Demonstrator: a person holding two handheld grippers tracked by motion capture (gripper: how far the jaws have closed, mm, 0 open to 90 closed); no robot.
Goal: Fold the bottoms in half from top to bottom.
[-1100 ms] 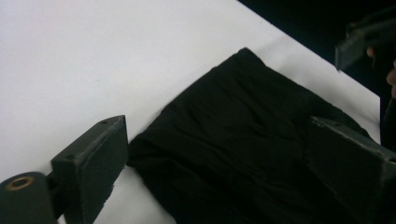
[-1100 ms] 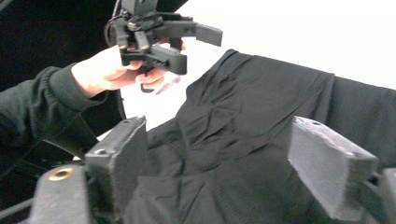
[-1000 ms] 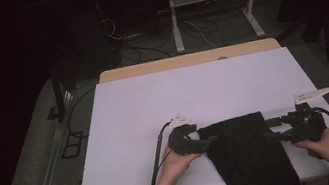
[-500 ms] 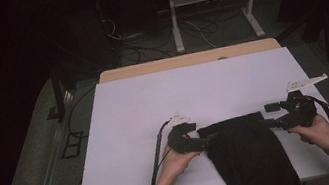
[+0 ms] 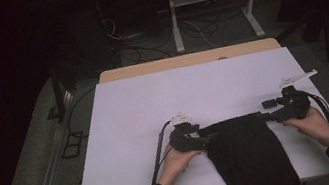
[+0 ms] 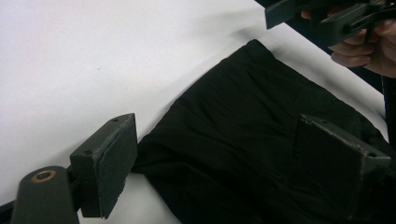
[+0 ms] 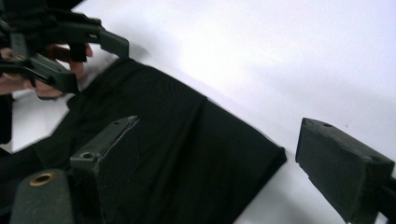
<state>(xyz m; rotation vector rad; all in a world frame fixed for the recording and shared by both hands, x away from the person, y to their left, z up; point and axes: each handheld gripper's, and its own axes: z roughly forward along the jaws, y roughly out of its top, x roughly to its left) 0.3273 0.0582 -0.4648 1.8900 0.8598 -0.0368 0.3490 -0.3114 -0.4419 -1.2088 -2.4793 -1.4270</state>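
Lay flat near the front edge of the white rectangular tabletop [image 5: 154, 104], hanging over that edge: a black folded cloth garment [image 5: 248, 152]. Stood wide open at its far left corner: left hand-held gripper [image 5: 199, 139]. Stood wide open too at the far right corner, gripping nothing: right hand-held gripper [image 5: 276, 108].

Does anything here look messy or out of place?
Only slightly: the black cloth hangs over the near edge of the white table rather than lying fully on it. Both grippers, left and right, are open at its far corners.
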